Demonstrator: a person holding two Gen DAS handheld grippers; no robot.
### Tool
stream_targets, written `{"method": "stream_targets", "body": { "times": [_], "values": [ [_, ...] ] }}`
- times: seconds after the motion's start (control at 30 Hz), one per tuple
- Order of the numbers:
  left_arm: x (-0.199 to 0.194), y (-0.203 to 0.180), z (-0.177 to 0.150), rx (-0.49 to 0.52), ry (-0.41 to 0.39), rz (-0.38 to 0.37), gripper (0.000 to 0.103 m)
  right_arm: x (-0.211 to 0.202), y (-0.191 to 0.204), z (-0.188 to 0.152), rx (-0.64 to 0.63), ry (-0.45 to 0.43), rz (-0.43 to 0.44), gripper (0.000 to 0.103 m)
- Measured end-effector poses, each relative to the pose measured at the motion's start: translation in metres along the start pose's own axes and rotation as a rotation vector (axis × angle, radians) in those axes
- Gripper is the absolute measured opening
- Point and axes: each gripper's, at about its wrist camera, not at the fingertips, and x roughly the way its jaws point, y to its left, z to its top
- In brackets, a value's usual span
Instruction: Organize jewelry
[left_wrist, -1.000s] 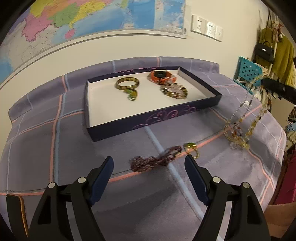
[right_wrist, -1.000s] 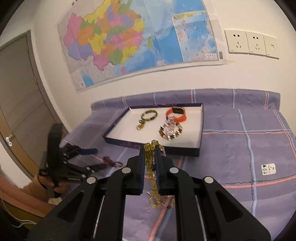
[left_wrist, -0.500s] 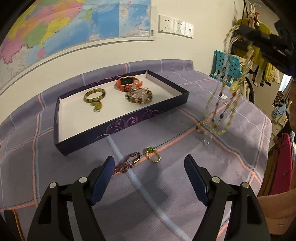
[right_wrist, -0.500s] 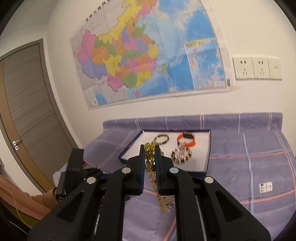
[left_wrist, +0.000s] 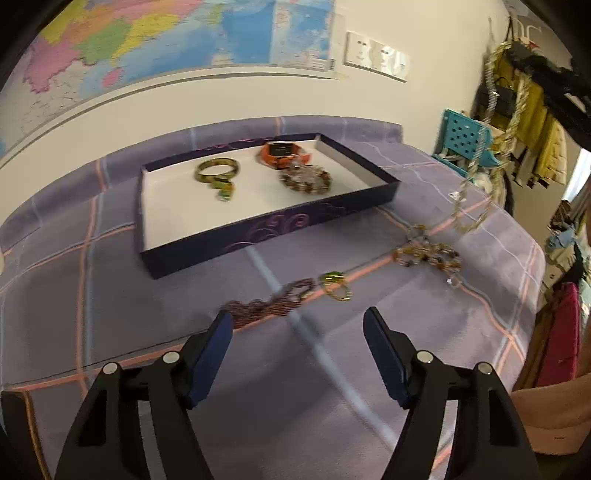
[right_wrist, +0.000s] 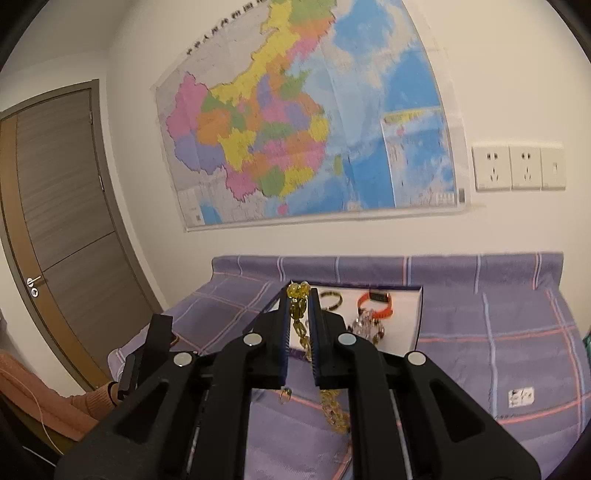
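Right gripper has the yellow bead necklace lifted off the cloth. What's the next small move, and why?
Probably carry the right gripper, shut on the yellow bead necklace, forward over the open tray. The strand hangs clear above the cloth, its tail dangling near the tray's front wall, and bare tray floor shows at the front. Keep it high enough for the loop to clear that wall.

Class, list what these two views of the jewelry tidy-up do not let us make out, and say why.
- Left wrist view: dark beaded strand, one end hidden behind a finger of the closing, empty left hand-held gripper.
- Left wrist view: right hand-held gripper, mostly cut off by the edge.
- Right wrist view: yellow bead necklace, lower loop hidden behind the fingers; map lettering blurred.
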Motion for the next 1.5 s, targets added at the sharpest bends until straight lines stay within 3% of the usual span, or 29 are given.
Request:
{"method": "stream_targets", "body": {
  "times": [0.27, 0.53, 1.0, 1.13, 1.2, 1.5],
  "values": [
    [0.016, -0.027, 0.005, 0.071, 0.021, -0.054, 0.064, 0.023, -0.008, -0.028, 0.053, 0.108, 0.039, 0.01],
    [0.018, -0.024, 0.005, 0.056, 0.028, -0.056, 0.062, 0.03, 0.007, -0.038, 0.053, 0.14, 0.15, 0.01],
    [0.022, -0.017, 0.001, 0.057, 0.049, -0.048, 0.06, 0.091, 0.003, -0.129, 0.015, 0.484, 0.052, 0.012],
    [0.028, -0.019, 0.004, 0.066, 0.062, -0.062, 0.058, 0.098, 0.004, -0.146, -0.008, 0.526, 0.013, 0.023],
    [0.034, -0.021, 0.007, 0.07, 0.08, -0.057, 0.055, 0.101, 0.006, -0.151, -0.019, 0.533, 0.001, 0.038],
    [0.055, -0.036, 0.023, 0.102, 0.104, -0.052, 0.037, 0.104, 0.004, -0.153, -0.029, 0.518, -0.012, 0.046]
  ]
}}
